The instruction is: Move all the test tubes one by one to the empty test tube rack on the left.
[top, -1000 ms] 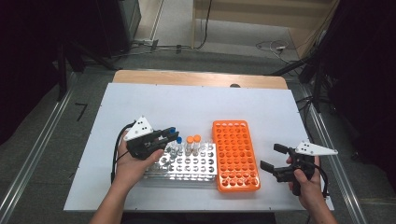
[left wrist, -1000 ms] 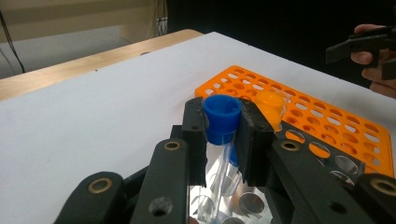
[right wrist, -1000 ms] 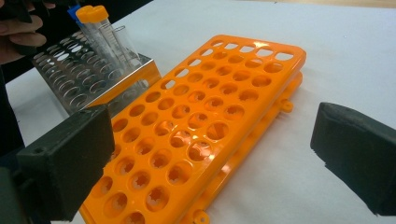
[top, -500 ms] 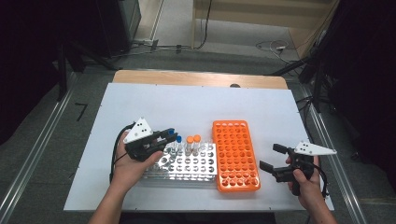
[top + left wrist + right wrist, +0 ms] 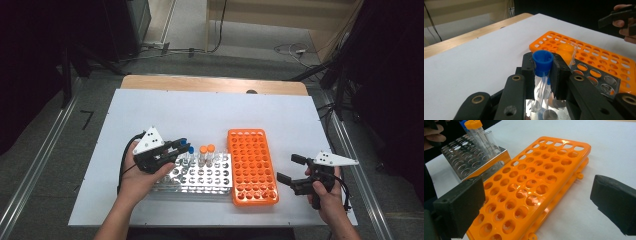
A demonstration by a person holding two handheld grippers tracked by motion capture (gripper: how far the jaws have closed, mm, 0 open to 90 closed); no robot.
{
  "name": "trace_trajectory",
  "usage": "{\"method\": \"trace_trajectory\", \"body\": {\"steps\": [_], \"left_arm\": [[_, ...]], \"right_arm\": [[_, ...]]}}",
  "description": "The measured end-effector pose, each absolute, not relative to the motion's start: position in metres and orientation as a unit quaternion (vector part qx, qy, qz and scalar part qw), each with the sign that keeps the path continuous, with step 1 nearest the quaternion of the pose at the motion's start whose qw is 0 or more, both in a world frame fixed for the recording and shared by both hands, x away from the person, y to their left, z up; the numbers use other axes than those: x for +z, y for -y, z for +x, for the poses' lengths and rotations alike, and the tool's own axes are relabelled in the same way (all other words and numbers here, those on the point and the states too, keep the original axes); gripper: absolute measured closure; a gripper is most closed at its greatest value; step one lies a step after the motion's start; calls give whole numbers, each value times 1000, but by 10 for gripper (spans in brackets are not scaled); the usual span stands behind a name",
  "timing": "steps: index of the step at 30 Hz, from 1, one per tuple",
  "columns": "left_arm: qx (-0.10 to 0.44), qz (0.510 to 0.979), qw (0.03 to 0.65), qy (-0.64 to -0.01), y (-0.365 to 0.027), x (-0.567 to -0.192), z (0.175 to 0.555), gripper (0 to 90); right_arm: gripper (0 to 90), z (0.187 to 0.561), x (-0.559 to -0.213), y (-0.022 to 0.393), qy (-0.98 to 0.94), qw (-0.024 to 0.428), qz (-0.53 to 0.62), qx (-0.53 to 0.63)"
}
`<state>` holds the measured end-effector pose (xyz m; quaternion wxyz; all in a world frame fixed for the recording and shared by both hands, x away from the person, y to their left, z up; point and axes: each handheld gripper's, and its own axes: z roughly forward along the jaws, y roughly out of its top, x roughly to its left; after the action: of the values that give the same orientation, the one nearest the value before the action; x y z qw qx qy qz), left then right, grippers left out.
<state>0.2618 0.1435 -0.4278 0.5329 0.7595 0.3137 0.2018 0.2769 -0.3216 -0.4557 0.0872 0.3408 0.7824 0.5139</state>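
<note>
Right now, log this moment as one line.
left gripper: shut on blue-capped tube over metal rack | right gripper: open, empty, beside orange rack

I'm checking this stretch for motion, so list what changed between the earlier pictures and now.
Nothing visibly changed. The left gripper stays shut on the blue-capped tube above the metal rack, and the right gripper stays open beside the orange rack.
</note>
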Motion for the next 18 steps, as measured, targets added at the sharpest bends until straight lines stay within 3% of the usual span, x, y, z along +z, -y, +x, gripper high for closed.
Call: {"method": "trace_trajectory", "body": {"steps": [18], "left_arm": [[179,755,535,-335,-141,-429,268,763]], "right_arm": [[0,278,-457,317,-786,85,339,510]]}}
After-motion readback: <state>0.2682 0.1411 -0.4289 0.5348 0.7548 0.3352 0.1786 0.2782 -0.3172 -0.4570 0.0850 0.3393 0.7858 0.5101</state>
